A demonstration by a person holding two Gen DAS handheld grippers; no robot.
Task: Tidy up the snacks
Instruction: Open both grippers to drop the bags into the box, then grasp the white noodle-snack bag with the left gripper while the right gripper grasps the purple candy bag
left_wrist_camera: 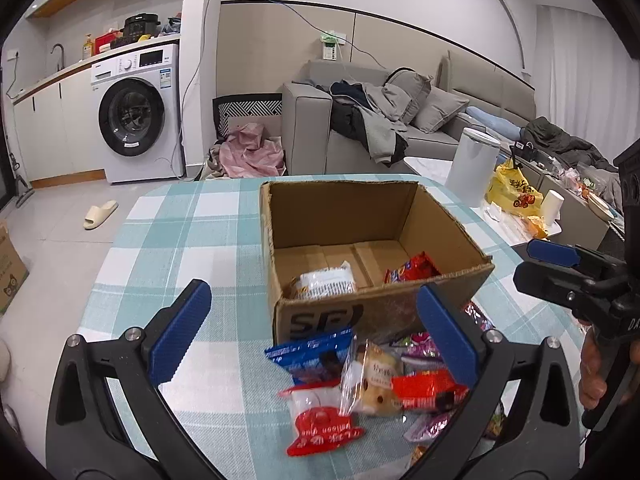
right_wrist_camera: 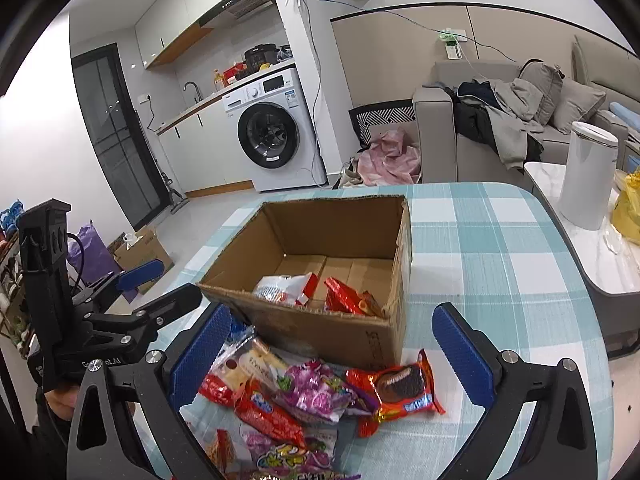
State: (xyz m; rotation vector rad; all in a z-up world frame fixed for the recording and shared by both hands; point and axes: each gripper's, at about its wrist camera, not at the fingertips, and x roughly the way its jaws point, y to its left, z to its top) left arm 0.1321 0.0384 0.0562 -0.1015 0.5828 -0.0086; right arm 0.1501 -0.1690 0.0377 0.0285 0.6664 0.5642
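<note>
An open cardboard box (left_wrist_camera: 320, 320) (right_wrist_camera: 360, 336) stands on the checked tablecloth. Inside lie a white snack packet (left_wrist_camera: 324, 280) (right_wrist_camera: 280, 286) and a red snack packet (left_wrist_camera: 412, 268) (right_wrist_camera: 344, 296). A pile of loose snacks lies in front of the box: a blue packet (left_wrist_camera: 308, 354), a clear-wrapped pastry (left_wrist_camera: 376, 380), a red-and-white packet (left_wrist_camera: 320, 428), a purple candy bag (right_wrist_camera: 316, 390) and an orange cookie packet (right_wrist_camera: 400, 390). My left gripper (left_wrist_camera: 316, 336) is open and empty above the pile. My right gripper (right_wrist_camera: 336, 356) is open and empty above the pile too.
The right gripper shows at the right edge of the left wrist view (left_wrist_camera: 568, 268); the left gripper shows at the left of the right wrist view (right_wrist_camera: 132, 292). A side table (right_wrist_camera: 592, 256) holds a white canister (left_wrist_camera: 472, 168) and a yellow bag (left_wrist_camera: 512, 192). A sofa stands behind.
</note>
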